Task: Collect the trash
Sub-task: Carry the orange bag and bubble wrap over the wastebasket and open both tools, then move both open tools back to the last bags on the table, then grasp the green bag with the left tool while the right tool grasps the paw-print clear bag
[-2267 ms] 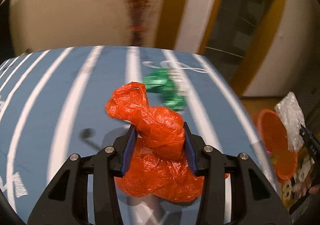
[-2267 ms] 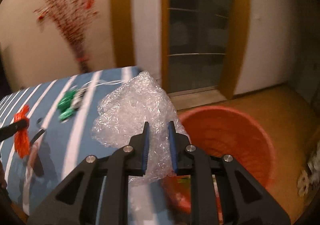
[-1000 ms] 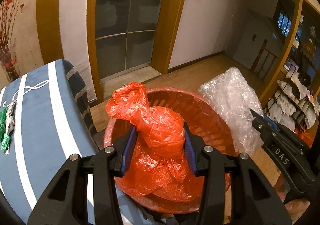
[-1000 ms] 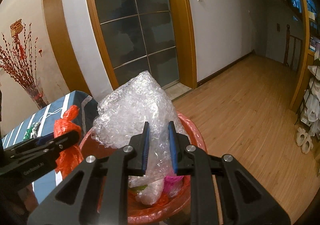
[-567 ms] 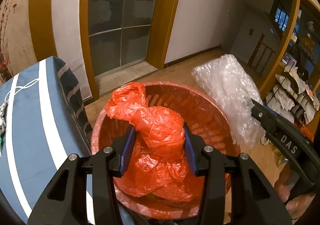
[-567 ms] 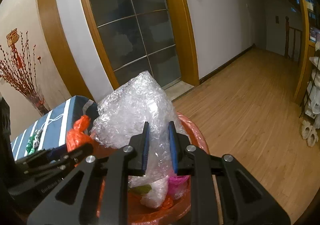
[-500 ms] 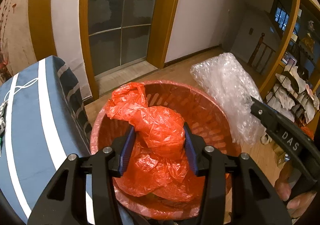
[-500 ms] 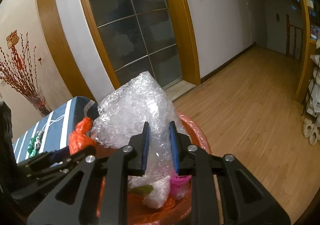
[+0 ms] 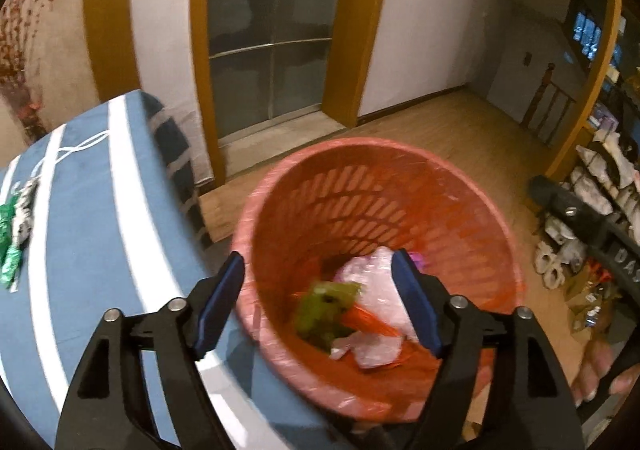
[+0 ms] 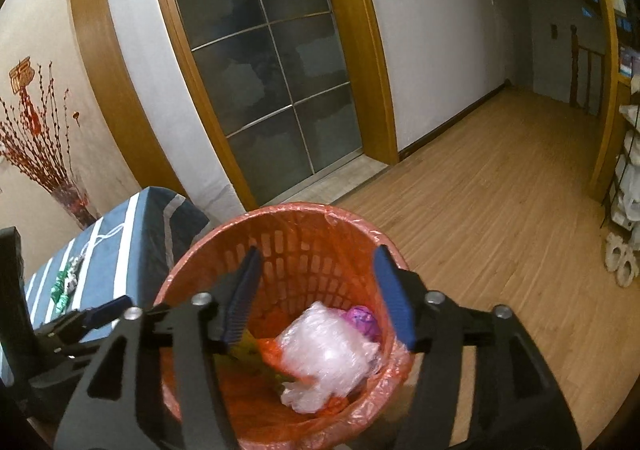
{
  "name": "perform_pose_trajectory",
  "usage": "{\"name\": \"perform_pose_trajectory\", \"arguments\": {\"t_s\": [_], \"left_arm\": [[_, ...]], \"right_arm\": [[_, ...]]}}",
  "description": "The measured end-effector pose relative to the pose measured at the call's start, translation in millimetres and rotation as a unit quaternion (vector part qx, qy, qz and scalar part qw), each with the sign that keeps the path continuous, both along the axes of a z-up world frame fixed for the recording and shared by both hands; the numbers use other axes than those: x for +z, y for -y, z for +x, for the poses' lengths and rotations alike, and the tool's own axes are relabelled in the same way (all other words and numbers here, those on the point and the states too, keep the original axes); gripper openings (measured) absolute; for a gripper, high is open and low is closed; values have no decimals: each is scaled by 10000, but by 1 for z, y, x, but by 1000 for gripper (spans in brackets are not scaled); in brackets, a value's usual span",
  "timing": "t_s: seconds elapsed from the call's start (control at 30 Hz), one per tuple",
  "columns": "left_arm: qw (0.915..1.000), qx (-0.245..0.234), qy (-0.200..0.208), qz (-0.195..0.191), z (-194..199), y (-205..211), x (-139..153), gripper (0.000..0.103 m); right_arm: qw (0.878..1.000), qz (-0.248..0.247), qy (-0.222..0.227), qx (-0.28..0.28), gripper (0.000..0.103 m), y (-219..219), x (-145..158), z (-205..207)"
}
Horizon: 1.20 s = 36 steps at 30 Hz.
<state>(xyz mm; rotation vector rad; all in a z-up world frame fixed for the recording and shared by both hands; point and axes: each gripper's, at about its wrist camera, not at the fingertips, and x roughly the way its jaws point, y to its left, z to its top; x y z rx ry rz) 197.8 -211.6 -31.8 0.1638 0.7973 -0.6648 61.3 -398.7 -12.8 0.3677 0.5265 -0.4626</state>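
Observation:
An orange slatted basket (image 9: 360, 148) stands on the floor beside the table. My left gripper (image 9: 318, 266) hovers over its mouth, jaws opening, nothing between the pads. The orange plastic bag (image 9: 370, 320) lies blurred inside the basket by a green scrap (image 9: 324, 306) and the bubble wrap (image 9: 378, 278). My right gripper (image 10: 317, 254) also hangs over the basket (image 10: 296, 210), jaws opening and empty, with the bubble wrap (image 10: 324, 354) lying below it next to a purple ball (image 10: 362, 320). Each gripper shows in the other's view: the right gripper (image 9: 580, 226) and the left gripper (image 10: 80, 324).
A blue table with white stripes (image 9: 100, 210) stands left of the basket, with green wrappers (image 9: 8, 246) and a white cord (image 9: 76, 148) on it. Behind are a glass door (image 10: 272, 82) and wooden floor (image 10: 500, 190). Shelves with shoes (image 9: 592, 190) stand at the right.
Both grippers have let go: the orange bag dropped from the left one and the bubble wrap from the right one into the basket. The left gripper sank a little toward it.

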Motion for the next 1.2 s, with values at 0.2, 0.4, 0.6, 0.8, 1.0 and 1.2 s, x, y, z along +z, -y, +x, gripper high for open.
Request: {"name": "perform_pose_trajectory", "arguments": {"t_s": [0.2, 0.4, 0.6, 0.8, 1.0, 1.2], "left_arm": [[9986, 489, 125, 179, 10, -36, -2, 84], [9932, 1083, 283, 314, 31, -86, -1, 85], [9770, 2039, 386, 484, 65, -154, -2, 85], [9538, 2962, 328, 375, 108, -215, -1, 85], [9447, 3250, 90, 429, 144, -238, -11, 75], [9453, 3218, -84, 531, 160, -234, -21, 66]], "right_arm": [[9997, -207, -90, 70, 76, -12, -2, 1], [9995, -204, -158, 175, 84, -24, -6, 7], [9983, -374, -301, 322, 86, -43, -10, 18], [9973, -362, -338, 536, 86, -63, -14, 35], [9947, -486, -434, 793, 86, -84, -18, 50], [9925, -519, -539, 972, 86, -98, -23, 61]]}}
